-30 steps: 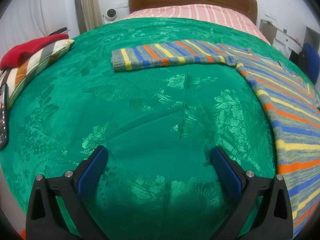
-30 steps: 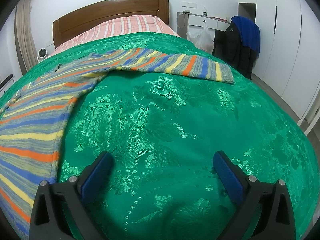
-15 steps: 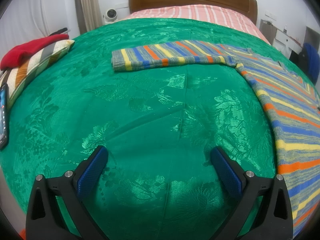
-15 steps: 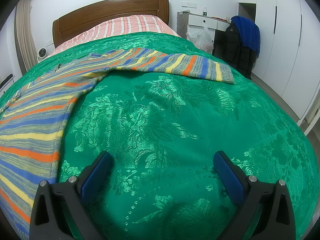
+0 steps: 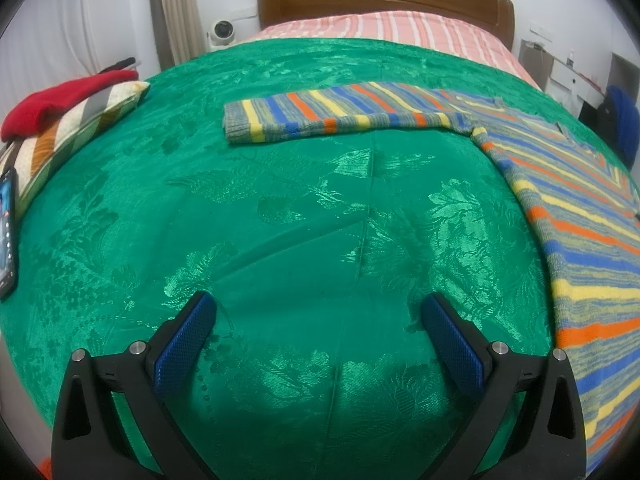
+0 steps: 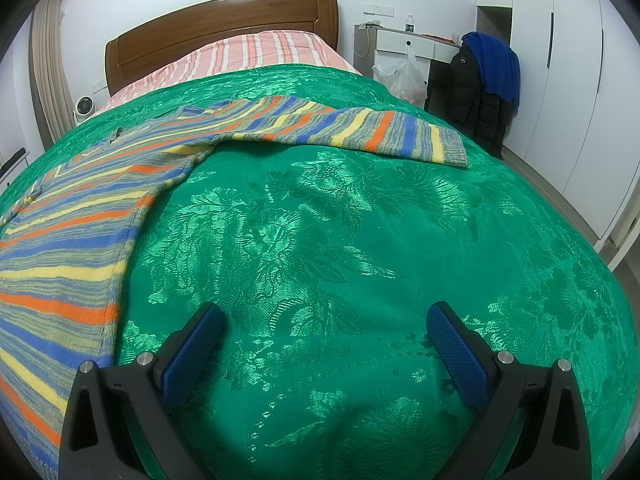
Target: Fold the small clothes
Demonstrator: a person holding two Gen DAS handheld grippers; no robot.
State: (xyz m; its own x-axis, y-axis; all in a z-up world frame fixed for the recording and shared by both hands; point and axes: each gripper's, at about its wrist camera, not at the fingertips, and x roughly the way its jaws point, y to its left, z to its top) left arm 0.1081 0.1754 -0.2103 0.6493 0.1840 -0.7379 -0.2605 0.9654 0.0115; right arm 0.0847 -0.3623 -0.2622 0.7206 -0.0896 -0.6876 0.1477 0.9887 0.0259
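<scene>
Striped knit, a sweater, lies flat and unfolded on the green bedspread, between the two grippers. Seen from the left gripper the body runs down the right side of the view, with one sleeve stretched leftward across the far part of the spread. Seen from the right gripper the body fills the left side and the other sleeve reaches right, its cuff pointing toward the wardrobe side.

Both grippers hover over bare bedspread near the foot of the bed, jaws spread wide, holding nothing. Neither touches the knit.

The body's long axis runs from the near hem up toward the headboard; the sleeves lie across that axis, well ahead of each gripper. Each sleeve is on its own gripper's side, so each hand is the nearer one for its sleeve. The body's near edge sits just beside each gripper, inward.

Nothing stands in the way on the spread. A striped pillow with a red cloth on it, and a phone, sit at the far left edge, well apart from the sleeve. A jacket hangs off the bed at right.

Likely first move, as I judge it: reach forward to a cuff and bring the sleeve in over the body.
</scene>
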